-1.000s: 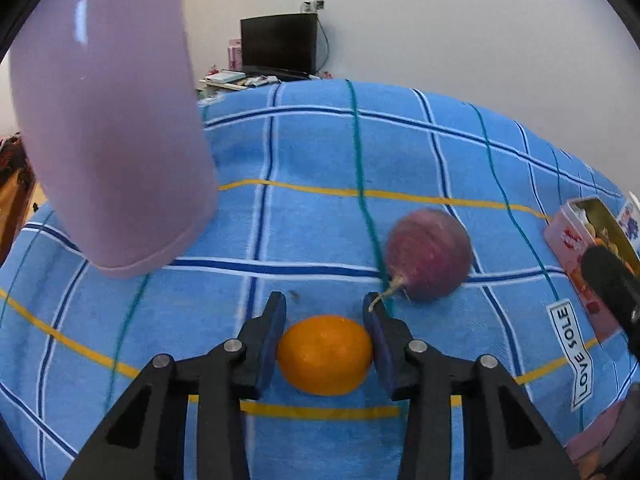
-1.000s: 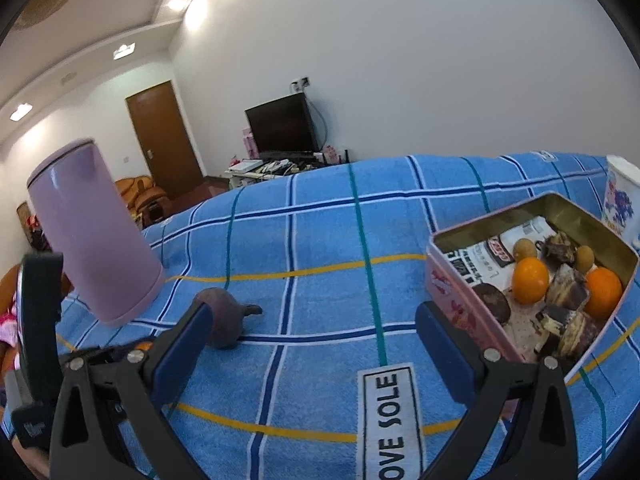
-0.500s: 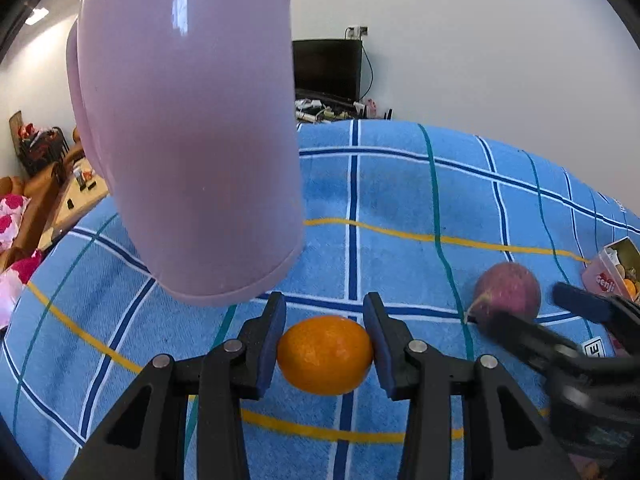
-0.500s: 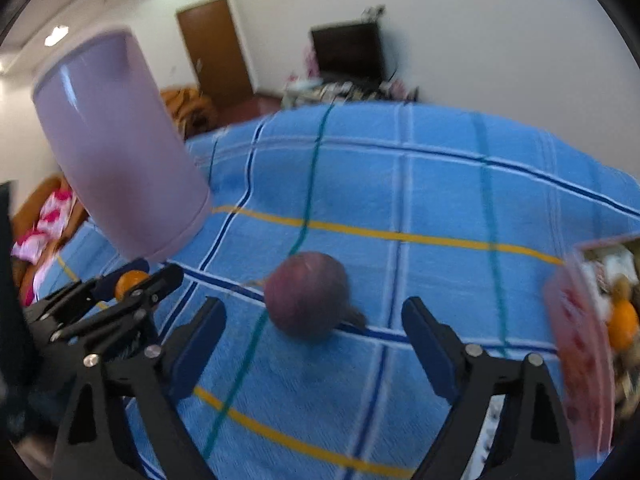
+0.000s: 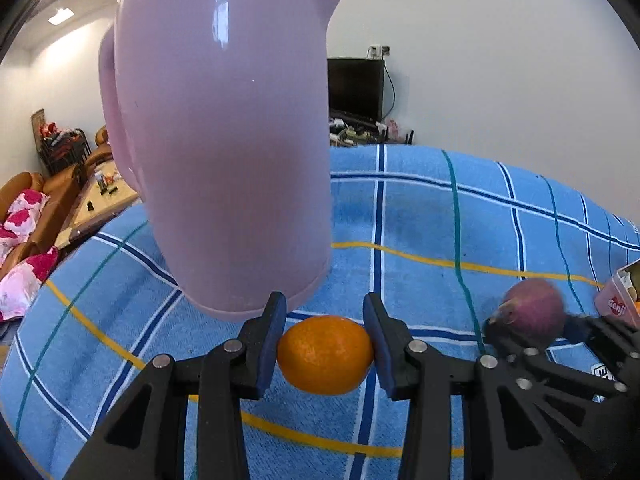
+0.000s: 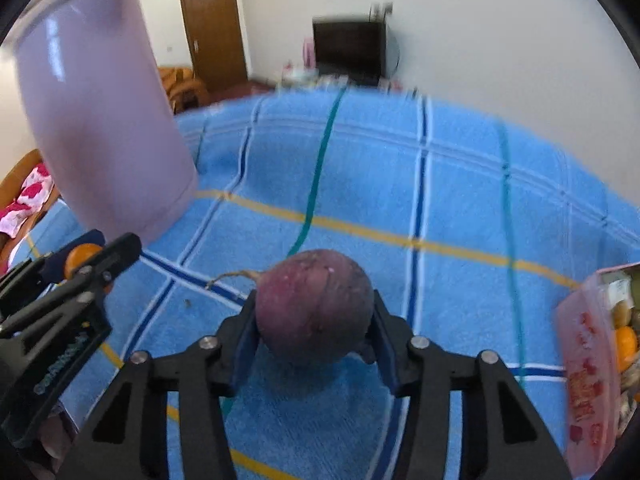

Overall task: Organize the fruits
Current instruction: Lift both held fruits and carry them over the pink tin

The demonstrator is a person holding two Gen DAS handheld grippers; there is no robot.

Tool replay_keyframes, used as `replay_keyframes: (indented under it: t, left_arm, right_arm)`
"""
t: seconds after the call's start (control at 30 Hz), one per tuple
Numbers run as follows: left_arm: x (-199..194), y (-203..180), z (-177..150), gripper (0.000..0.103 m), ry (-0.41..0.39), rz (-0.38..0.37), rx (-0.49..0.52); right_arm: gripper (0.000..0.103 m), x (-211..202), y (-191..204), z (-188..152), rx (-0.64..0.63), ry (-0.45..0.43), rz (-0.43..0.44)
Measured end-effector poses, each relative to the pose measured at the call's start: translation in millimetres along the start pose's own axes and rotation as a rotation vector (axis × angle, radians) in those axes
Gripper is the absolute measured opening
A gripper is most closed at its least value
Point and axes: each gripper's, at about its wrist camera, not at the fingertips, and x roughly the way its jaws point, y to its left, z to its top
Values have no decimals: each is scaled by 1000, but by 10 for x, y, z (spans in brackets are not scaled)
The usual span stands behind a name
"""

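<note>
The left tongs [image 5: 325, 350] grip an orange [image 5: 326, 355] between their blue pads, one pad pressed to each side of the fruit, above a blue checked cloth [image 5: 420, 216] that covers the worktop. A tall lilac jug [image 5: 224, 140] stands on the cloth just beyond them. The right tongs [image 6: 314, 330] are closing around a round purple fruit [image 6: 314, 304] with a thin dry stalk; the fruit sits between the jaws and both pads appear to touch its sides. It lies near the middle of the cloth, to the right of the orange. At the far right edge stands a pink tin [image 6: 584, 364] holding more oranges and other small items.
</note>
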Motion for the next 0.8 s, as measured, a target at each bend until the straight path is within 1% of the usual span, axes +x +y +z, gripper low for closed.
replay_keyframes:
  t: [0.13,0.17,0.23,0.4,0.8]
  left_arm:
    - [-138,-45,-14,42,-75,14,1]
    - [-155,-58,-16,42,-87,20,3]
    - [-213,-80,-25,42,-114,27,2]
    - [-336,-87,-52,42,-167,57,-14]
    - [-531,-165,-141,42,-207,87,-27]
  right_arm:
    - [53,-421,21,-86,7,-217,-62]
    - [53,-492,22,-115,13,-252,-76]
    - [53,-589,22,-144,19,-294,-94]
    - [53,-649,45,-160,14,-303,-99]
    - [53,-810,32,-293,8,-316,-92]
